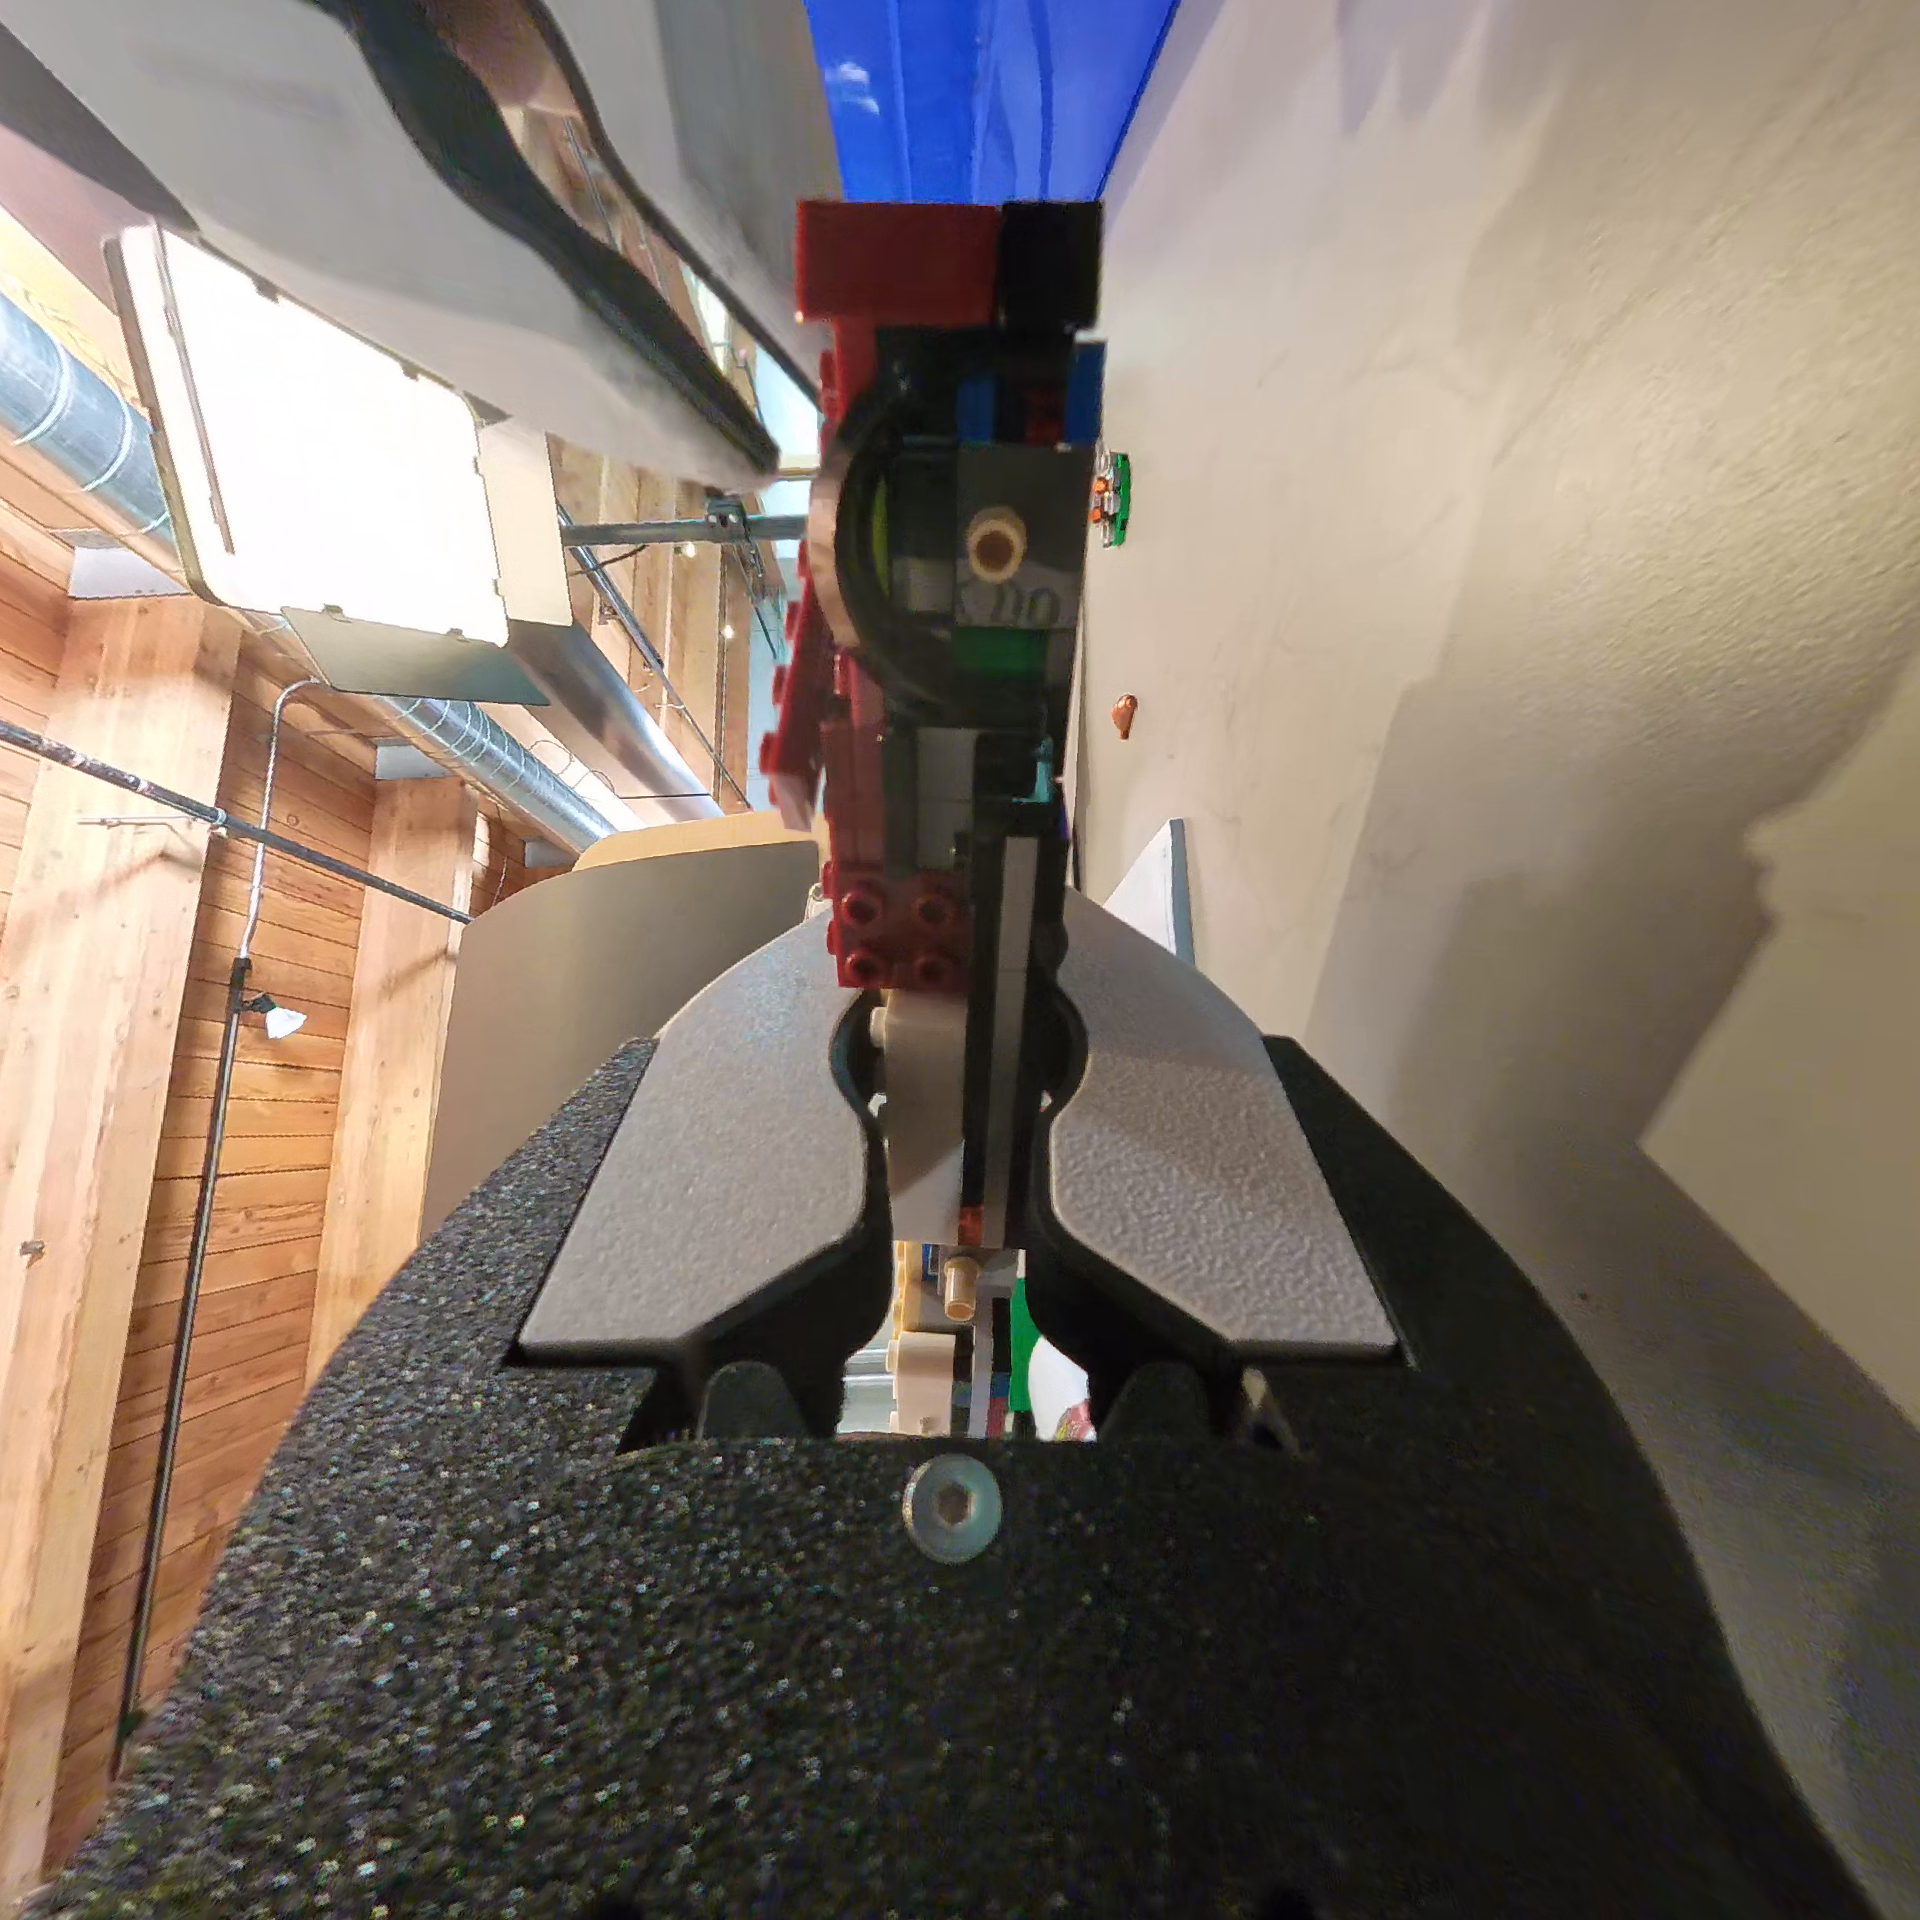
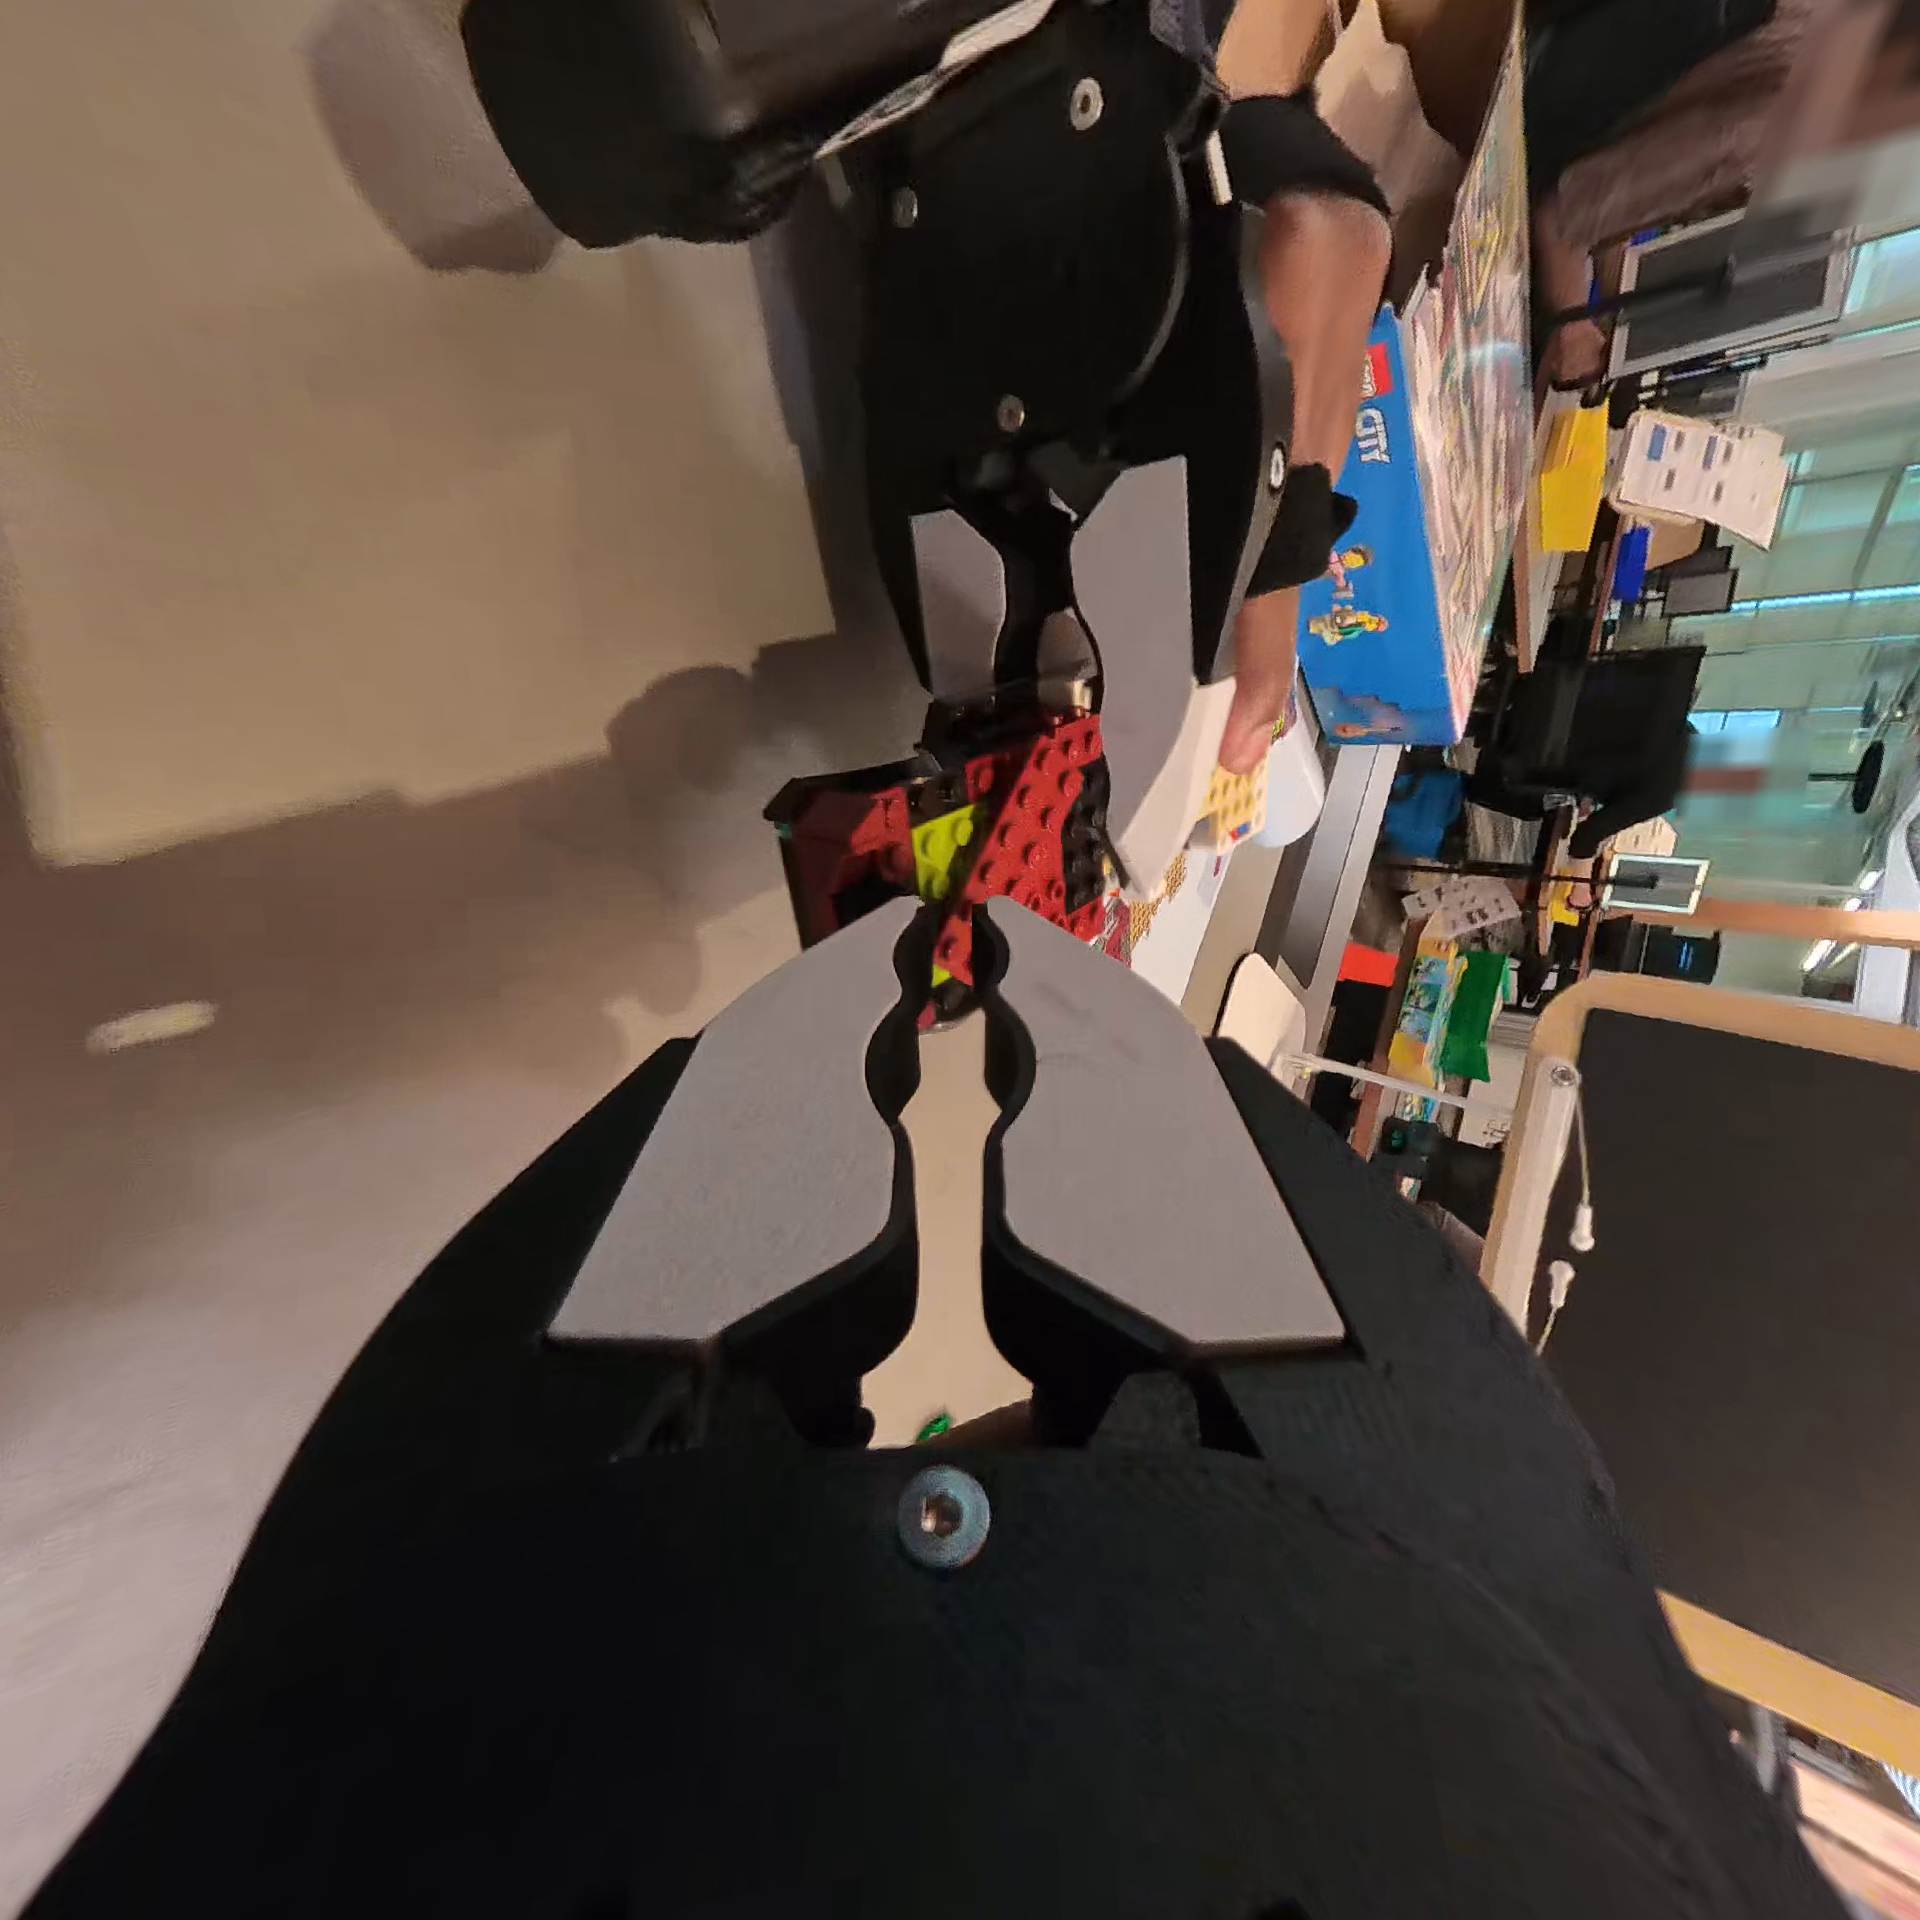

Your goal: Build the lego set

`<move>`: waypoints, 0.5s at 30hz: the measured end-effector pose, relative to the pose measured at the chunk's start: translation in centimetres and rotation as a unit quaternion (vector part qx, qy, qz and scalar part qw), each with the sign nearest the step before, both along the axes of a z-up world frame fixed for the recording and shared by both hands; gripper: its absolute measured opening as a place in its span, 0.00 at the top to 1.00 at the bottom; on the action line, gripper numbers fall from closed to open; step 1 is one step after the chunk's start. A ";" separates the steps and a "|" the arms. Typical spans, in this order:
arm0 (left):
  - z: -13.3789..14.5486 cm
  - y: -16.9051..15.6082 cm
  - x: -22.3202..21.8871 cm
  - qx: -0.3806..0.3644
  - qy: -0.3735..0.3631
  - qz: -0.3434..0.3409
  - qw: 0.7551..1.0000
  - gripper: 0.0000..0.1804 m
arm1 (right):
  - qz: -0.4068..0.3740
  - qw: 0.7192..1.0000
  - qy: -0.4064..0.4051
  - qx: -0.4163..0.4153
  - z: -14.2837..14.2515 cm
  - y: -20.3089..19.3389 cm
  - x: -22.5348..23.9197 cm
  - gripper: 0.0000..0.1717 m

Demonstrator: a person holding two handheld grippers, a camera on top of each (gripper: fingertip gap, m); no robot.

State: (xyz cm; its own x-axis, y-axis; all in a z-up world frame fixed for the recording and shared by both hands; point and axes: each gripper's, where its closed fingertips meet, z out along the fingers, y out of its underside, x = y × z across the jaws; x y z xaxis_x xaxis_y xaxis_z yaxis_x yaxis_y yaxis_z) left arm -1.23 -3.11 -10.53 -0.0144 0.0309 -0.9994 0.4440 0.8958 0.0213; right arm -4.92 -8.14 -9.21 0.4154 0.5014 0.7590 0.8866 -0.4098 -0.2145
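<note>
The left gripper (image 1: 961, 1039) pinches a brick model (image 1: 935, 623) by its grey end. The right gripper (image 2: 951, 961) seemingly nips the model's red plate (image 2: 1039, 831), near a blue box (image 2: 1371, 582).

The dark-red, black and lime studded plastic brick model (image 2: 1029, 831) looks glossy and hard. Smooth matt grey fingers (image 1: 727, 1143) sit in a rough, speckled black housing (image 1: 831, 1662) (with one shiny metal screw (image 1: 951, 1509)). The cream bench (image 1: 1455, 520) is matt; the plank wall (image 1: 125, 935) is grainy wood.

- Right gripper (image 2: 951, 940) clamped on red plate edge of brick model (image 2: 997, 821).
- Left gripper (image 2: 1039, 665) gripping model's far side.
- Blue toy box (image 2: 1382, 561) beyond.
</note>
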 end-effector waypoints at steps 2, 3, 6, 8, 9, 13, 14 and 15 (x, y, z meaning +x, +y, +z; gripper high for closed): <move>-0.1 0.0 0.0 0.002 0.001 0.001 1.000 0.86 | -0.003 1.000 0.007 -0.004 0.0 -0.2 0.1 0.94; -0.1 0.0 0.0 0.000 0.001 0.000 1.000 0.86 | -0.004 1.000 0.015 -0.005 0.1 -0.2 0.2 0.93; 0.1 0.0 0.0 -0.005 -0.001 0.000 1.000 0.86 | -0.017 0.999 0.052 0.001 0.7 -0.3 0.5 0.90; 0.2 0.0 0.0 -0.006 -0.001 -0.001 1.000 0.86 | -0.033 0.995 0.089 0.001 1.0 -0.3 0.9 0.88; 0.2 0.0 0.0 -0.006 -0.001 -0.002 1.000 0.86 | -0.041 0.993 0.112 -0.001 1.1 -0.3 1.0 0.88; 0.2 -0.2 -0.1 -0.006 -0.002 -0.005 1.000 0.86 | -0.058 0.982 0.177 -0.004 0.9 -0.1 0.8 0.87; 0.2 -0.2 -0.1 -0.006 -0.002 -0.006 1.000 0.86 | -0.062 0.981 0.182 -0.004 0.8 0.0 0.9 0.87; 0.2 -0.2 -0.1 -0.007 -0.002 -0.006 1.000 0.86 | -0.069 0.981 0.182 -0.002 0.8 0.1 1.2 0.87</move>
State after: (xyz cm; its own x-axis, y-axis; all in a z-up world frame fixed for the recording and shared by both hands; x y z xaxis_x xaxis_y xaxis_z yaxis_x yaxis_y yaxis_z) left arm -1.37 -3.30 -10.32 -0.0095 0.0179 -0.9998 0.4553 0.8902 0.0116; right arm -3.77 -8.07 -8.40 0.7226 0.4246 0.5455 0.6876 -0.5220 -0.5046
